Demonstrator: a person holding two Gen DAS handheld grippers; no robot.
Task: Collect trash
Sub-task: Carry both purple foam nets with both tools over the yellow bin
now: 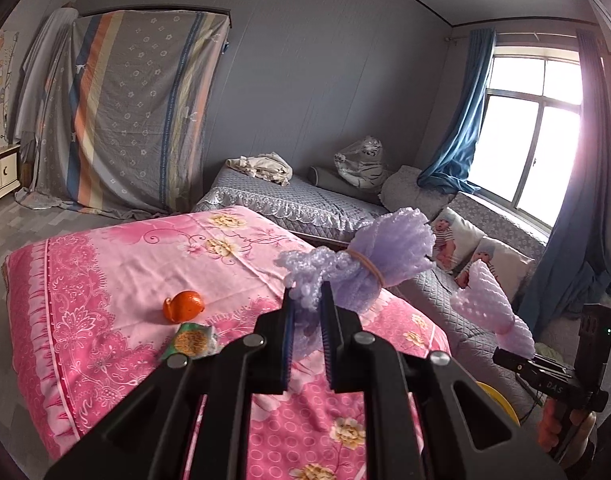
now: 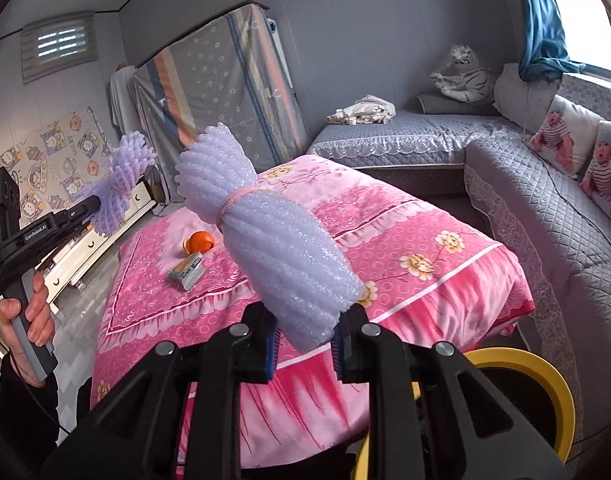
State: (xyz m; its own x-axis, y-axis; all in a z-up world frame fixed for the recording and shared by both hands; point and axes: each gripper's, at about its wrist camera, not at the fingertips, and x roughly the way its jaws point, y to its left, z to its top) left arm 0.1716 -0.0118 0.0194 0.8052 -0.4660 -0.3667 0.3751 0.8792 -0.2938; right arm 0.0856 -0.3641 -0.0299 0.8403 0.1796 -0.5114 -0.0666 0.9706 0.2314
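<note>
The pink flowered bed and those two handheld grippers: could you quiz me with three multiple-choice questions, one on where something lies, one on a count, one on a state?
1. Where does the orange mandarin peel lie?
A. on the pink flowered bedspread
B. on the grey sofa
C. in the yellow-rimmed bin

2. How many purple foam net bundles are held up?
A. one
B. two
C. three

3. What is the left gripper doing?
A. gaping with nothing in it
B. resting on the bed
C. clamped on a purple foam net bundle

Answers: 1 A, the peel sits on the bedspread beside a green snack wrapper. 2 B, each gripper carries one; the right gripper holds the second bundle. 3 C, its fingers pinch the foam.
</note>
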